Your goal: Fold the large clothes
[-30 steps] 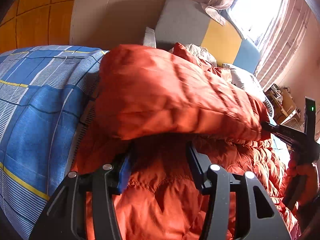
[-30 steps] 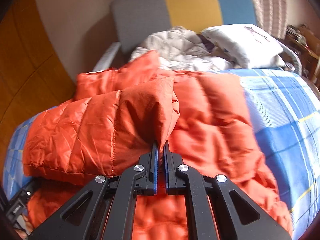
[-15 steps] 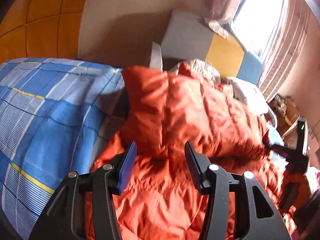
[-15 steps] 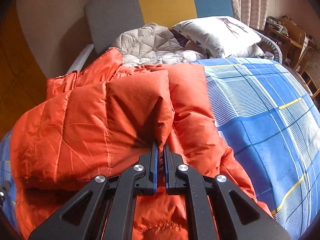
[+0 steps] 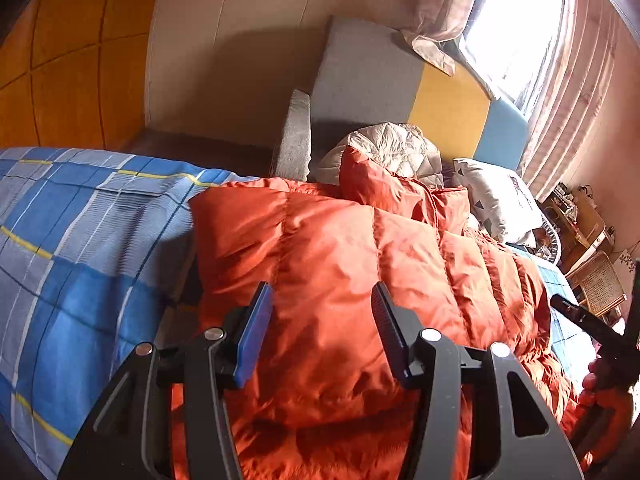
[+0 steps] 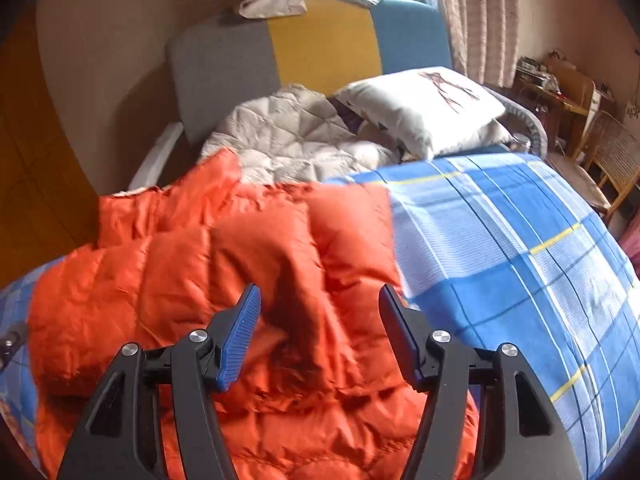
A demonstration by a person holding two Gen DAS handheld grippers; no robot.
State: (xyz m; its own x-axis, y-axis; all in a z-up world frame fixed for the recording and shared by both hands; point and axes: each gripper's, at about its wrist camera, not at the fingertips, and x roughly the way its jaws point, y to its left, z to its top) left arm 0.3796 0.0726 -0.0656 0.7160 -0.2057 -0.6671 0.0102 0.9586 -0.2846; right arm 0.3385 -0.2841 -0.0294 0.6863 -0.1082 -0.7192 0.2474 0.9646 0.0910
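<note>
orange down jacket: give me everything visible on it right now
The orange jacket is puffy, quilted in stitched channels, with shiny, creased fabric like nylon. It lies on the blue plaid bedspread, one part folded over the rest, a collar-like end towards the grey quilt. Neither the left gripper nor the right gripper, whose jaws are opening, grips it.

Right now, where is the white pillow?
The white pillow lies at the head of the bed in the right wrist view, right of the grey quilted blanket, below the blue part of the headboard, beyond the orange jacket.
</note>
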